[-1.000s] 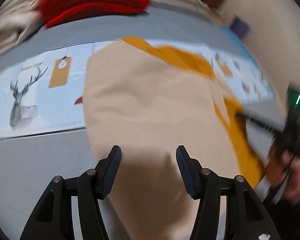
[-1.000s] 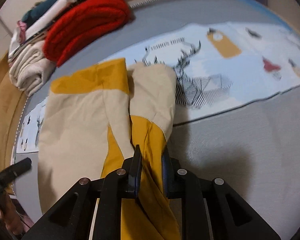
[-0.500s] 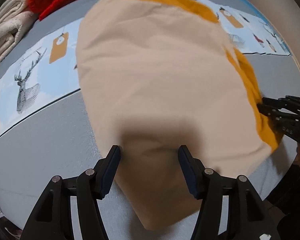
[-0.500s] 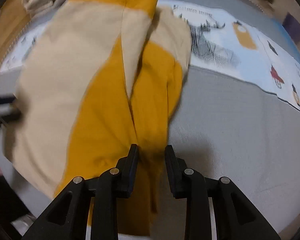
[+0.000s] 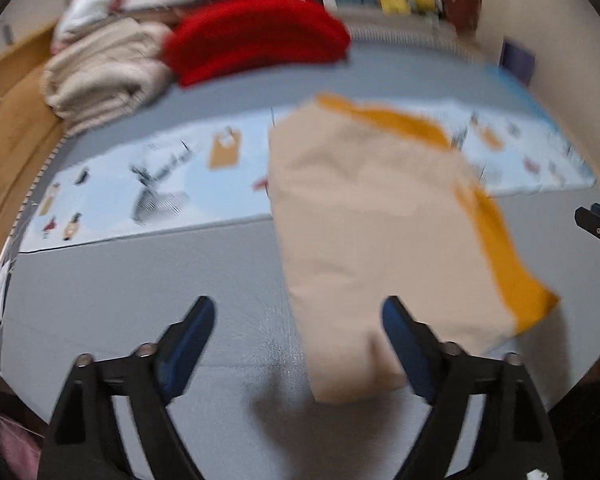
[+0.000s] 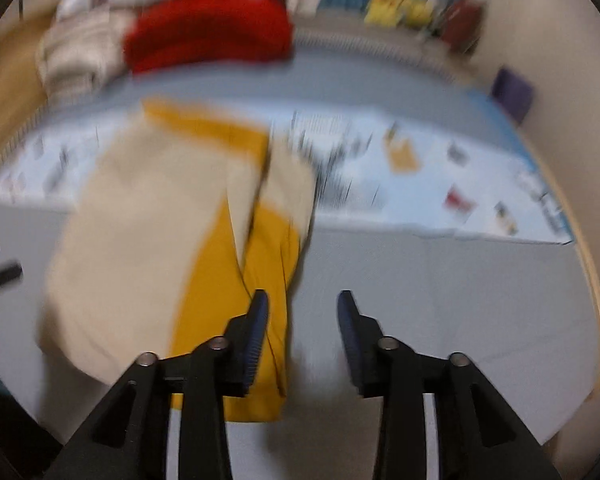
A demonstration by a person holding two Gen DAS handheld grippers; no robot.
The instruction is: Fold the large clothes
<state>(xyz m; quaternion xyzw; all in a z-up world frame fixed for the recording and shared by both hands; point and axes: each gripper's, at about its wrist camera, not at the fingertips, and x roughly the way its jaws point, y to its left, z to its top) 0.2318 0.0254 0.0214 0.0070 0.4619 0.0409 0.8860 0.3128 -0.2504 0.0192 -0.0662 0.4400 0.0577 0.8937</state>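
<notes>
Item one, far left: a wooden edge (image 5: 8,128) borders the grey surface (image 5: 140,280) I am working over; whether that surface is a bed or a mat I cannot tell, so I list it plainly. Item two, back left: a stack of folded things, cream bundle (image 5: 100,72) beside a red knit (image 5: 256,44), well apart from my work. Item three: a pale blue printed cloth (image 5: 160,184) with a deer figure lies across the grey surface. Item four, left tongs (image 5: 298,320): jaws opening wide, nothing clamped; the near corner of the garment lies between the pads but untouched. Item five, the task's thing: a beige-and-mustard garment (image 5: 372,232), folded into a long panel, lies flat, its far end over the printed cloth and its near end on the grey. Item six, right tongs (image 6: 302,316): jaws opening, nothing clamped; the mustard strip (image 6: 236,300) sits just beside the left pad, not between the pads. Risk, as I judge it: the frames are smeared, so I am moving fast; a pad brushing the near edge could drag the fold open, and the loose mustard layer could slide off the beige one.
</notes>
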